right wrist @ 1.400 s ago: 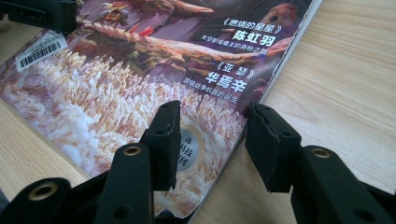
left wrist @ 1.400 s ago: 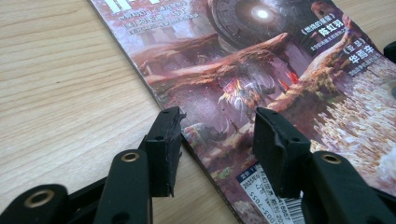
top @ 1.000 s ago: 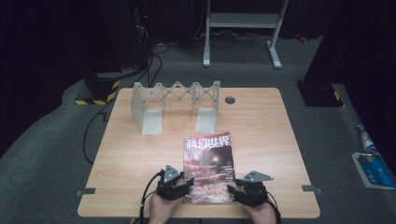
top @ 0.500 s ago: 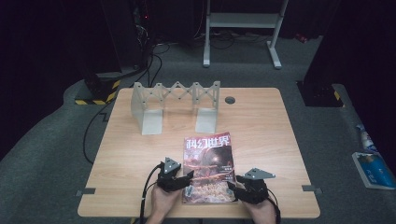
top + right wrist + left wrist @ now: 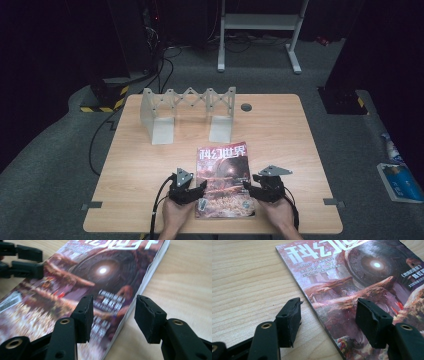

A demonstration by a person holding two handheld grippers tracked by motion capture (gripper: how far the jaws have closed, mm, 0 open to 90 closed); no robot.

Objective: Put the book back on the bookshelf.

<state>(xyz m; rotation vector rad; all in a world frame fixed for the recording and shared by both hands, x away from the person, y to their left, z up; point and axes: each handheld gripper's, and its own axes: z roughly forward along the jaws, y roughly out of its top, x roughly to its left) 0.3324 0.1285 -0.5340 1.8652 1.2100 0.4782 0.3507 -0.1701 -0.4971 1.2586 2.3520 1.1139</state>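
Now: both grippers open, flanking magazine (image 5: 223, 180) at near edge of table (image 5: 280, 130).

Lies flat, cover up, spine toward left gripper (image 5: 188, 189); sits well in front of the grey accordion rack (image 5: 187, 107). Left gripper at magazine's left edge, jaws spread wide astride that edge, one over bare wood, one above cover, pads pressing nothing; jaws just been opening. Right gripper (image 5: 258, 187) at magazine's right edge, same story: jaws apart, straddling page edge, not clamped; also just been opening. Dark round grommet (image 5: 246, 107) beyond magazine, beside rack's right end.
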